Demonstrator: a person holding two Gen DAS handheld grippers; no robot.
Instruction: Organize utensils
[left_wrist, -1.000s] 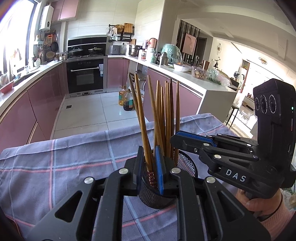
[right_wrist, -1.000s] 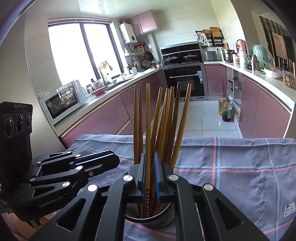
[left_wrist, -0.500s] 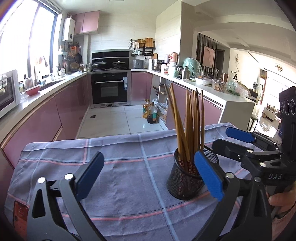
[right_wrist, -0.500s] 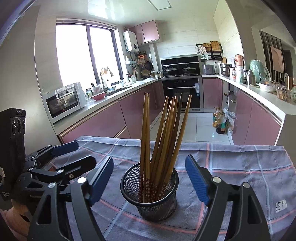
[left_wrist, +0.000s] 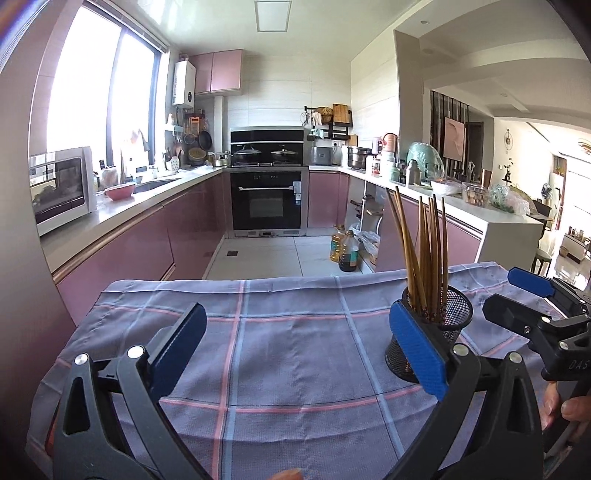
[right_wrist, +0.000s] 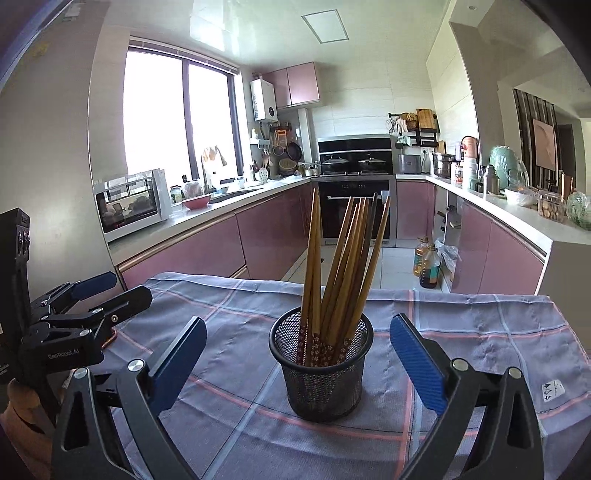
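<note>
A black mesh cup stands upright on the checked cloth, holding several brown chopsticks tips up. My right gripper faces it with jaws opening wide; the blue pads flank the cup without touching it. In the left wrist view the cup and chopsticks sit at the right, just beyond my right-hand pad. My left gripper is open over bare cloth with nothing between its fingers. Each view shows the other gripper at its side: the right gripper and the left gripper.
The cloth-covered table ends at a far edge, with kitchen floor beyond. Two oil bottles stand on the floor. Pink counters run along both sides, a microwave on the left one. A hand holds the right gripper.
Both grippers were shut on chopsticks in the cup; both have opened wide and drawn back. The left gripper has swung left, so the cup now sits at its right.
</note>
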